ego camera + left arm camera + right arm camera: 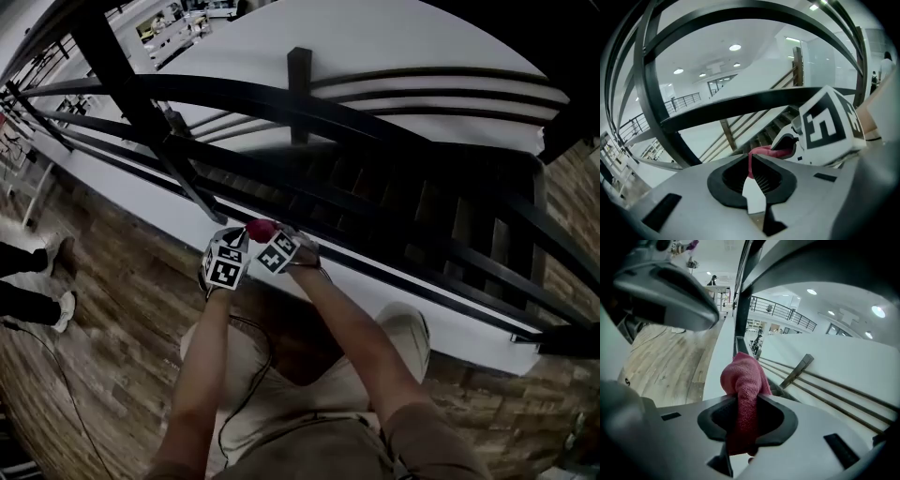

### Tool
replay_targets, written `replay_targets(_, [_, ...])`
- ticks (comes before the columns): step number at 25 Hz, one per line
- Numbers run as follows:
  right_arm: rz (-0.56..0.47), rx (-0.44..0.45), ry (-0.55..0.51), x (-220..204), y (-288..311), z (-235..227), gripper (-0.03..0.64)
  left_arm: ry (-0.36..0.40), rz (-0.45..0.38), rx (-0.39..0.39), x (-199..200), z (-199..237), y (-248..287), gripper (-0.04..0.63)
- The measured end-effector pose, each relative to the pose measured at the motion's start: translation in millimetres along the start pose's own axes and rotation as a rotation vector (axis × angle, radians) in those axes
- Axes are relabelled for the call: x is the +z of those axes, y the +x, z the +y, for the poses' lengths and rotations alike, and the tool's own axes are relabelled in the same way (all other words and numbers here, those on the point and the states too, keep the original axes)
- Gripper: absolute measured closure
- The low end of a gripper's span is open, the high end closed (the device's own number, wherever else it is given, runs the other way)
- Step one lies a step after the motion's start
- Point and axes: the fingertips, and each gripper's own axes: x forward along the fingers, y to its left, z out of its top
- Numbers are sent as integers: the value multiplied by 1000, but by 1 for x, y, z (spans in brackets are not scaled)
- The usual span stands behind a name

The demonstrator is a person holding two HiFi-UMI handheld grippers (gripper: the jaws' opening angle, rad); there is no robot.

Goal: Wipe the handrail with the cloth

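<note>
A red cloth [260, 228] is bunched between my two grippers, just in front of the black handrail [234, 94] and its lower bars. My left gripper [234, 246] is shut on a thin edge of the cloth [751, 158]. From there the cloth runs across to the right gripper's jaws [783, 149]. My right gripper [274, 240] is shut on a thick fold of the cloth [743, 385], which bulges above its jaws. Both grippers sit side by side at about lower-rail height. A black rail [740, 105] crosses close ahead in the left gripper view.
A slanted black post [141, 112] stands just left of the grippers. Beyond the railing a staircase [394, 206] drops away beside a white wall [394, 37]. Wood-plank floor [112, 328] lies underfoot. Another person's feet [52, 281] show at far left.
</note>
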Motion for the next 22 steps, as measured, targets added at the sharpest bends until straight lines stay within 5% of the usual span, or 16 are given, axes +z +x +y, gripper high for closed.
replay_targets(5, [2,-13,-12,-65,-40,-24,509,30,1,-81,36,-65,11,575])
replay_targets(10, [77,-23,-158,-145,-88,-41,509,70,32,-193,56,-145,10,575])
replay_targets(19, [195,14,-113,-302,-191,-81,509,262,29,-371,93,-319,22,575])
replay_targets(22, [179,22,-6,-346,-220,-94,509,297,33,-428,93,-380,26,575])
